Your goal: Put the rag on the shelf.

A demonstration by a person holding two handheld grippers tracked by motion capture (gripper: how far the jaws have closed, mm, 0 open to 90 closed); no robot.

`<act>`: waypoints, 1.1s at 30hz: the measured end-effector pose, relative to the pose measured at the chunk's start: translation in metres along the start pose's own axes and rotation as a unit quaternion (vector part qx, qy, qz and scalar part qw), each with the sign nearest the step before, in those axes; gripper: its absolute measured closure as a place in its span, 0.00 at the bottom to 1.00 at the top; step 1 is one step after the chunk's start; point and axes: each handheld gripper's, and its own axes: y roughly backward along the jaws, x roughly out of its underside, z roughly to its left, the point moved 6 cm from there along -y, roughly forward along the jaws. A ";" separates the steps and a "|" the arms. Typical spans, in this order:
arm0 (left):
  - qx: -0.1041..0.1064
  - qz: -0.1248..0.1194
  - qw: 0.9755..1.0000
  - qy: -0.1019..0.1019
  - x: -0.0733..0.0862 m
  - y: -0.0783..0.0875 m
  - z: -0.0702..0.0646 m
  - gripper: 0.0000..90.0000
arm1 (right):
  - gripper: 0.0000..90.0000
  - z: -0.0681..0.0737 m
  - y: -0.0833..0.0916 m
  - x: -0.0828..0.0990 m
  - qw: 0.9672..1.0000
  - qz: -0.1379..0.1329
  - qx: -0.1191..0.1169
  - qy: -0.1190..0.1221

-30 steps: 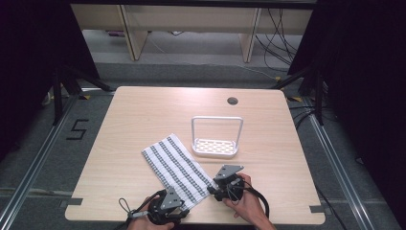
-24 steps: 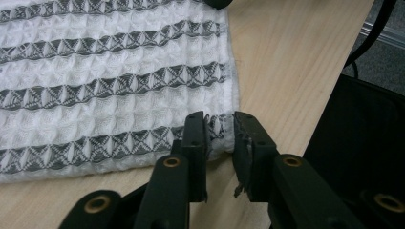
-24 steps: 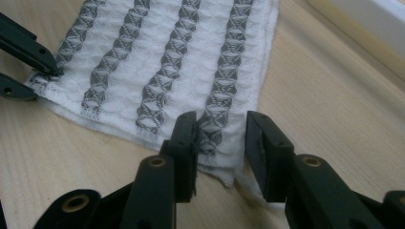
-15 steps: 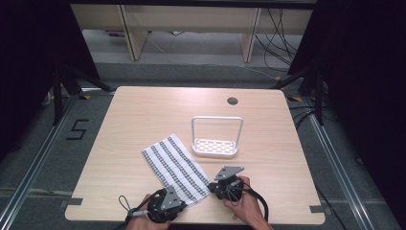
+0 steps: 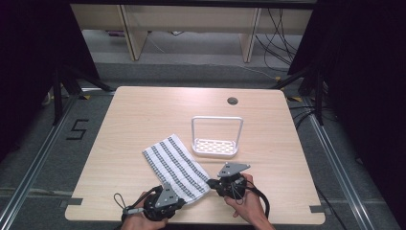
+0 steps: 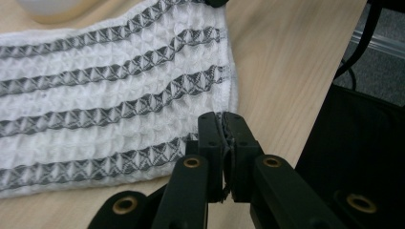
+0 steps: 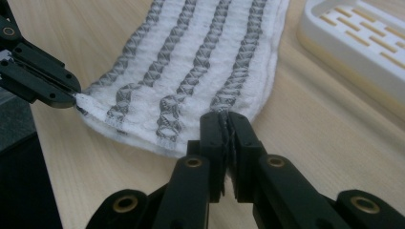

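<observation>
Both pairs of jaws are clamped on the near short edge of the striped towel (image 5: 175, 167), left gripper (image 5: 179, 205) at one corner, right gripper (image 5: 210, 183) at the other, its long axis running away across the tabletop (image 5: 143, 115) beside the white rack (image 5: 216, 139).

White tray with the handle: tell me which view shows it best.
The high view: the white tray appears whole, with slotted base and arched handle, beside the striped towel. The right gripper view catches just its slotted corner; the left gripper view shows a blurred white edge.
</observation>
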 end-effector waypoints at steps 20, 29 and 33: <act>-0.001 -0.072 0.997 -0.007 -0.062 0.090 0.025 0.96 | 0.97 0.024 0.052 -0.087 0.994 -0.088 -0.030 0.049; -0.012 -0.097 0.995 -0.024 -0.102 0.124 0.032 0.96 | 0.97 0.032 0.090 -0.127 0.990 -0.121 -0.023 0.073; -0.008 -0.115 0.993 -0.022 -0.119 0.135 0.037 0.96 | 0.97 0.029 0.104 -0.135 0.988 -0.135 -0.016 0.078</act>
